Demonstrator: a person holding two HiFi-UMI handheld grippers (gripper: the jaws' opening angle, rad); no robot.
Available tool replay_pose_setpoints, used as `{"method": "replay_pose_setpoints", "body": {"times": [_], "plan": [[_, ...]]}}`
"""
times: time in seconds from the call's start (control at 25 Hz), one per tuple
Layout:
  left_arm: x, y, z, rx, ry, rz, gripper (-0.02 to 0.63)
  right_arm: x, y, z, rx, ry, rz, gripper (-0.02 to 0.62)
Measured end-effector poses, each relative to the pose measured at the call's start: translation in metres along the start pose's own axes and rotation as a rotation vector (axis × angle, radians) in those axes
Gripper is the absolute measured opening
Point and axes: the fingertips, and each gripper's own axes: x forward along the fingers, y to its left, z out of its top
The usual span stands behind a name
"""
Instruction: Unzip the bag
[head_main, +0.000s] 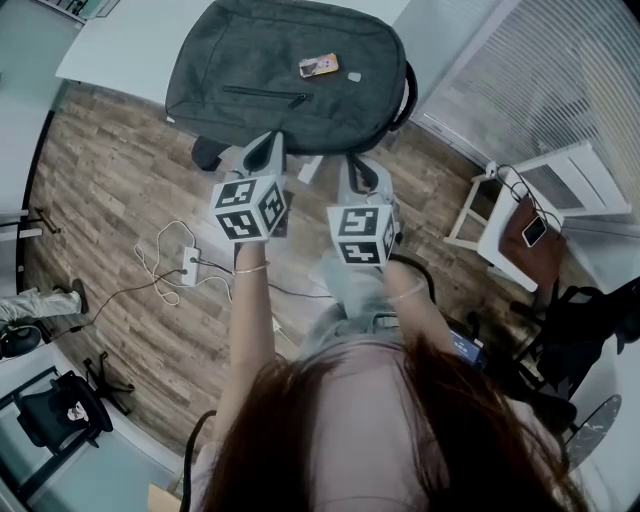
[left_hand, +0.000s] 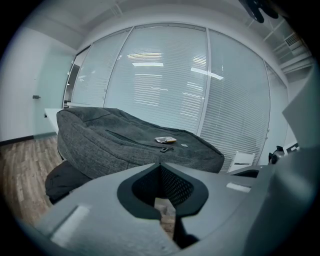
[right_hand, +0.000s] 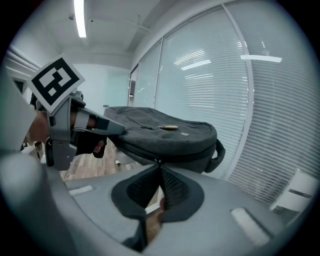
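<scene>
Grey bag (head_main: 290, 75) lies flat on the white surface (head_main: 105, 50), with both claws at its near edge.
Front pocket zip (head_main: 265, 95) is closed. A small flat card (head_main: 318, 66) sits on top of the bag, and the carry handle (head_main: 407, 95) is on the right end. A dark object (head_main: 208, 152) sits below the near edge. A power strip (head_main: 188, 262) with cables lies on the wood floor (head_main: 110, 180), and a white chair (head_main: 495, 225) stands well off to the right. Nothing sits between the claws and the bag. Left claw (left_hand: 160, 164) has its jaws together and empty, tips just short of the bag's side. Right claw (right_hand: 159, 161) has its jaws together, tips right at the side zip seam; can't tell if they pinch anything there. Both forearms reach forward side by side, claws tilted slightly down.
</scene>
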Motion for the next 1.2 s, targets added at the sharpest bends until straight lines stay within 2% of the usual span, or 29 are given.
{"method": "replay_pose_setpoints", "body": {"times": [0.16, 0.68, 0.92, 1.2], "plan": [[-0.001, 0.000, -0.001, -0.001, -0.004, 0.003, 0.008, -0.003, -0.017, -0.003, 0.002, 0.013, -0.025, 0.011], [-0.001, -0.001, -0.003, -0.014, -0.012, 0.021, 0.008, -0.002, -0.039, -0.003, -0.032, 0.020, -0.031, 0.011], [-0.001, 0.000, -0.004, -0.028, -0.058, 0.051, 0.008, -0.002, -0.047, -0.001, -0.064, 0.021, -0.032, 0.011], [-0.002, 0.000, -0.004, -0.031, -0.057, 0.056, 0.008, -0.002, -0.058, 0.002, -0.073, 0.030, -0.021, 0.011]]}}
